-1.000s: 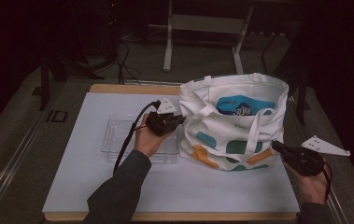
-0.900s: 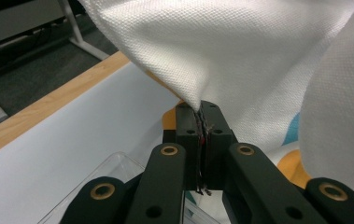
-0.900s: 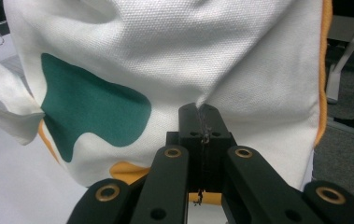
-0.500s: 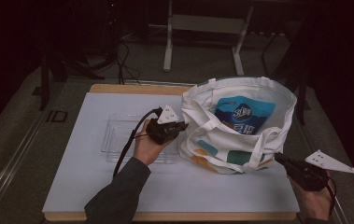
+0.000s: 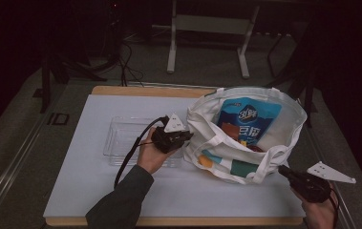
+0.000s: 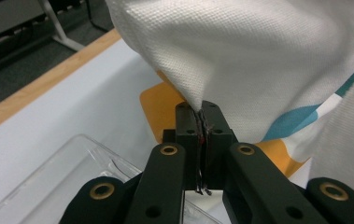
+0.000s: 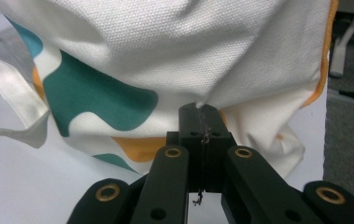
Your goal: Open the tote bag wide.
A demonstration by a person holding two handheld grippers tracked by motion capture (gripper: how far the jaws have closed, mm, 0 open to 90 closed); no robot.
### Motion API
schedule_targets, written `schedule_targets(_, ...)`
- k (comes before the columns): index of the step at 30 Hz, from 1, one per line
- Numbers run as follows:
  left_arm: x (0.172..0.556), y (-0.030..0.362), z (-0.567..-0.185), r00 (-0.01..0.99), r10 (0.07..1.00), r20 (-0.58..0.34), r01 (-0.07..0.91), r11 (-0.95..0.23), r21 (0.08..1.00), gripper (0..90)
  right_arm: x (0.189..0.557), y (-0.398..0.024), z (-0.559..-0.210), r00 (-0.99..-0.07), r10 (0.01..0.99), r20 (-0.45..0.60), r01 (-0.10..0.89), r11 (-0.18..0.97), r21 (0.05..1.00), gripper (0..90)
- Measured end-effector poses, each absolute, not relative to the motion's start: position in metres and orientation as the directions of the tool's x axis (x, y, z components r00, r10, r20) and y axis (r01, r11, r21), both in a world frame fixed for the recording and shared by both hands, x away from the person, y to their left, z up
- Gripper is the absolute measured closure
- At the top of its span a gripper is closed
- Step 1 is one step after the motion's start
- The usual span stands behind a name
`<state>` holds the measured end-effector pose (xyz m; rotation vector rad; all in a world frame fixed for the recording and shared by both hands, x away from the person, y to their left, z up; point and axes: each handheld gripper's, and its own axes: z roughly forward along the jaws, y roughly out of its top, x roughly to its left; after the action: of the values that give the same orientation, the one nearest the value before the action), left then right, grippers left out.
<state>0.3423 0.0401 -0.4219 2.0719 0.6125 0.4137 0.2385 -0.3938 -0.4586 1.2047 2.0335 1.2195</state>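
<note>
My left claw (image 5: 184,137) and right claw (image 5: 283,171) each pinch the cloth bag (image 5: 269,157) at 3 o'clock on the surface (image 5: 88,157). A blue packet (image 5: 248,117) sits inside; a clear tray (image 5: 121,138) lies at 9 o'clock, just beside the bag.

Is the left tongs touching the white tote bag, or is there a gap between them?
Touching. In the left gripper view, the left tongs are shut on a fold of the tote bag; the white cloth runs straight down between the two black jaws, with no gap.

Dim lab: cables (image 5: 121,62), stand legs (image 5: 207,47)
</note>
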Motion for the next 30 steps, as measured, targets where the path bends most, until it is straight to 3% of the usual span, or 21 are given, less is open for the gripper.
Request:
schedule_targets(14, 0.348, 0.030, -0.447, 0.826, 0.562, 0.044, 0.318, -0.528, 0.788, 88.2, 0.246, -0.387, -0.488, -0.476, 0.879, 0.020, 0.527, 0.267, 0.807, 90.0)
schedule_targets(25, 0.352, 0.025, -0.456, 0.821, 0.569, 0.037, 0.348, -0.551, 0.759, 87.4, 0.252, -0.387, -0.498, -0.468, 0.881, 0.073, 0.577, 0.243, 0.780, 89.7)
schedule_targets(27, 0.351, 0.027, -0.454, 0.824, 0.566, 0.035, 0.344, -0.549, 0.762, 81.9, 0.250, -0.388, -0.496, -0.467, 0.881, 0.079, 0.577, 0.236, 0.782, 88.8)
schedule_targets(30, 0.350, 0.033, -0.449, 0.828, 0.560, 0.020, 0.341, -0.532, 0.776, 75.1, 0.248, -0.392, -0.490, -0.473, 0.876, 0.091, 0.576, 0.230, 0.784, 78.3)
